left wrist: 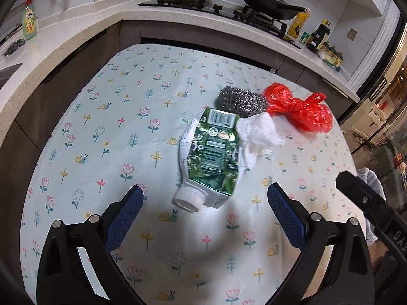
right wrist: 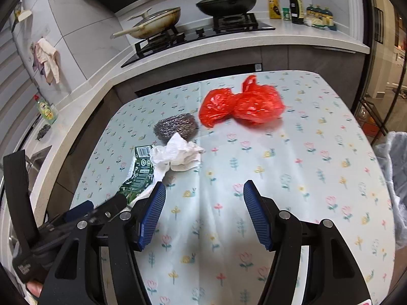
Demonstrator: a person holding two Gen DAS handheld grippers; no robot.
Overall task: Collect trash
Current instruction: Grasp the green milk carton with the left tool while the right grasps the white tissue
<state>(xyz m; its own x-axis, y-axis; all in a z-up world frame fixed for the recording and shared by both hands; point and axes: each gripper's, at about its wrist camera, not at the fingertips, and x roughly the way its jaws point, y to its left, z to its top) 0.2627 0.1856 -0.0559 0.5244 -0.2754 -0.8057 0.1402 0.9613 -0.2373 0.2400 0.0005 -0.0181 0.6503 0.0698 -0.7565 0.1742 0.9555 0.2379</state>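
In the right wrist view, the left tongs (right wrist: 109, 209) hide the green pouch's (right wrist: 138, 175) lower end, and crumpled tissue (right wrist: 178, 155) covers its right edge. Bottle labels (right wrist: 296, 2) by the stove are unreadably small.

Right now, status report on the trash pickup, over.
Both grippers open, empty. Left gripper lined up on crushed carton. Tissue, scourer, red bag crowd its far end.

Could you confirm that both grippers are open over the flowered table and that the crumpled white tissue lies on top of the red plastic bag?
Not quite: the crumpled white tissue lies apart from the red plastic bag, resting against the flattened green carton near the steel scourer, as the right wrist view shows. The left gripper and right gripper are indeed open over the flowered table.
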